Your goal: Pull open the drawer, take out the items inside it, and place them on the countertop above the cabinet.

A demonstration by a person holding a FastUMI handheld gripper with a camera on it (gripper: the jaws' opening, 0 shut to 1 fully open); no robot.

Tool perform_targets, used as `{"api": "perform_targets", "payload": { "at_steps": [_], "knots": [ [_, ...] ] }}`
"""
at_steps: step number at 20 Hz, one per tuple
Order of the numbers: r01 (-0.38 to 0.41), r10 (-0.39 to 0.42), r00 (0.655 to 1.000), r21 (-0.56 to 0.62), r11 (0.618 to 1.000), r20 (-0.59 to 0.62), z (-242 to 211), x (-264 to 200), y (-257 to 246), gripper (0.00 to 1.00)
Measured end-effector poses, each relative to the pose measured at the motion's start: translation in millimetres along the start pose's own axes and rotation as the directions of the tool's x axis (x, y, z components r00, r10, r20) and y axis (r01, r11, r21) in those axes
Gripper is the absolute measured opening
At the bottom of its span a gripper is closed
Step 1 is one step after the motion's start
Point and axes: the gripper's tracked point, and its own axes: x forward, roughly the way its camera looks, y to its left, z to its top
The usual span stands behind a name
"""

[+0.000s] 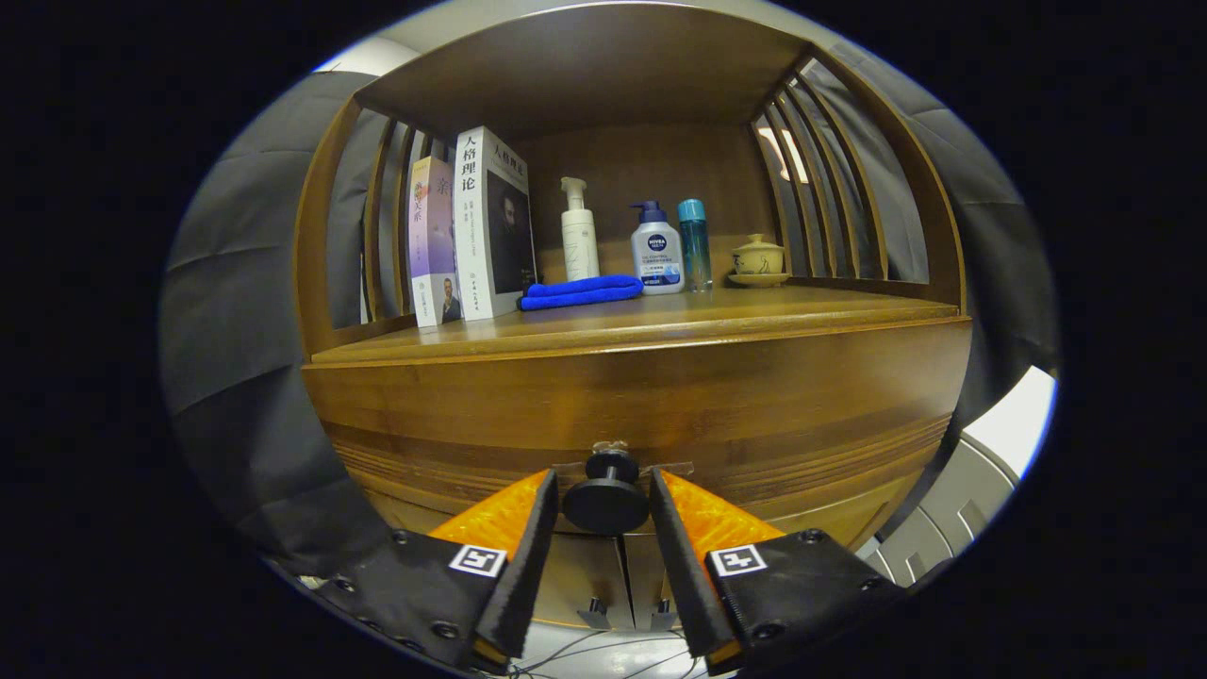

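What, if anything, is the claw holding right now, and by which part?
Nothing is gripped yet. The claw is open, its fingers either side of the drawer knob, with gaps showing on both sides. The drawer looks closed.

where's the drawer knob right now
In the gripper view the drawer knob sits on the closed drawer front below the countertop, between the tool's open fingers, which are not touching it.

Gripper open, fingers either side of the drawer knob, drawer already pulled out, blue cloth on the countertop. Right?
Not quite: the drawer is closed, its front flush with the cabinet in the gripper view. The rest stands: the gripper is open with the drawer knob between its fingers, and the blue cloth lies on the countertop.
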Motion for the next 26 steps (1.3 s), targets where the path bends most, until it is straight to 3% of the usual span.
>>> {"api": "perform_targets", "payload": {
  "at_steps": [4, 5, 6, 14, 26],
  "knots": [
    [0.002, -0.002, 1.0, -0.054, 0.999, 0.002, 0, 0, 1, 0.45],
    [0.009, -0.009, 1.0, -0.064, 0.998, 0.006, 0, 2, -1, 0.45],
    [0.009, -0.009, 1.0, -0.066, 0.998, -0.003, 0, 1, -1, 0.34],
    [-0.004, 0.003, 1.0, -0.06, 0.998, -0.029, -5, -19, -1, 0.33],
    [-0.057, 0.054, 0.998, -0.07, 0.996, -0.044, -23, -85, 5, 0.33]
  ]
}}
